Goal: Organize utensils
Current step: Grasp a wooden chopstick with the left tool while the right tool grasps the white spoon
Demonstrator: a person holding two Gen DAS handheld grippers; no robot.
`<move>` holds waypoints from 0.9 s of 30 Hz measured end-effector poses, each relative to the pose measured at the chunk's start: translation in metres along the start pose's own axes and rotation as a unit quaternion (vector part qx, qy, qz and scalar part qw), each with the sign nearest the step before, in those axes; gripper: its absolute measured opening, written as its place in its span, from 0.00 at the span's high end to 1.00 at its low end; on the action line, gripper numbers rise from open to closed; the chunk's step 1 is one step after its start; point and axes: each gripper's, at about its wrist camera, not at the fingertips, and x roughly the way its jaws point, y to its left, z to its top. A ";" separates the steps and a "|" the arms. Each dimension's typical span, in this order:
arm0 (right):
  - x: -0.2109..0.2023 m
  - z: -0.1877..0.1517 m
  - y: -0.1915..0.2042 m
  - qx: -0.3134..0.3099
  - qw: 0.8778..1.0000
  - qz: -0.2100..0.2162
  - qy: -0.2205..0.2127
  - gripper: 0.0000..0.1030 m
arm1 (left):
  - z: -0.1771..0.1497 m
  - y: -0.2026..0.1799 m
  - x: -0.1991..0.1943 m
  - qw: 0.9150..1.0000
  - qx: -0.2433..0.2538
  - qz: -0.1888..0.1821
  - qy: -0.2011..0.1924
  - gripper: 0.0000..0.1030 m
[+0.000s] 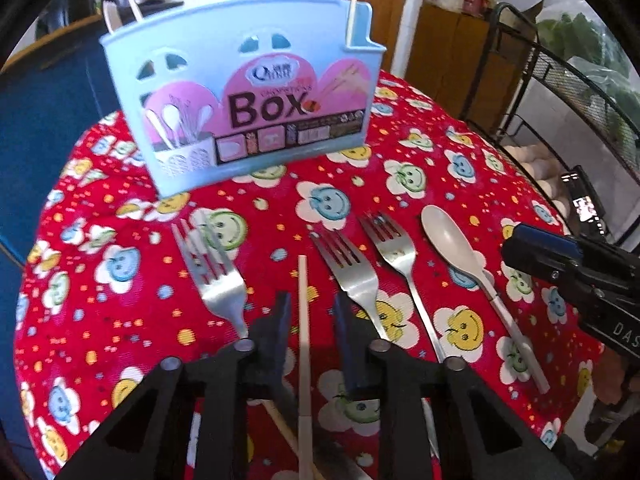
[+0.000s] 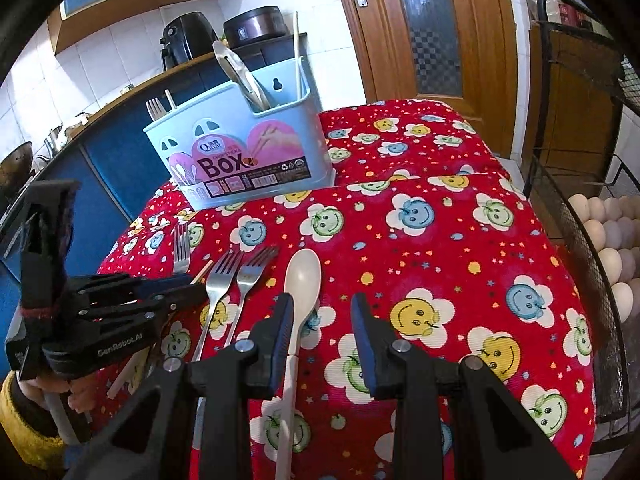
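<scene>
Your left gripper is pointing down at the bench, which is wearing a red smiley cloth. Its jaws are standing apart, one on each side of a pale chopstick lying flat on the cloth, with a clear gap between each pad and the stick, so it is gripping nothing.

Your right gripper is hanging over the white spoon, jaws open. The spoon's handle is running just beside the left pad; I cannot tell whether they are touching. The spoon is resting on the cloth, bowl pointing far.

Three forks are lying in the same near row. One fork is sitting left of the chopstick, and two forks are lying side by side between the chopstick and the spoon, all with tines pointing far. A second thin stick is lying slantwise under your left gripper.

The blue box is standing upright at the far side of the bench, well apart from the row. In the right wrist view it is already holding a fork in its left compartment, and a pale utensil and an upright chopstick at the right end.

A wire rack with eggs is standing to the right of the bench.
</scene>
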 end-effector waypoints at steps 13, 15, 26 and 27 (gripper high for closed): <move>0.026 0.019 0.003 -0.023 0.998 0.034 0.051 0.68 | 0.011 0.016 -0.009 0.999 -0.039 -0.029 -0.019 0.96; 0.031 0.021 0.003 -0.026 0.997 0.037 0.061 0.68 | 0.013 0.023 -0.016 0.998 -0.054 -0.029 -0.035 0.96; 0.060 0.030 0.001 -0.032 0.991 0.062 0.112 0.67 | 0.018 0.047 -0.066 0.987 -0.092 -0.038 -0.127 0.96; 0.062 0.031 0.001 -0.033 0.991 0.067 0.115 0.66 | 0.018 0.047 -0.068 0.986 -0.093 -0.039 -0.131 0.96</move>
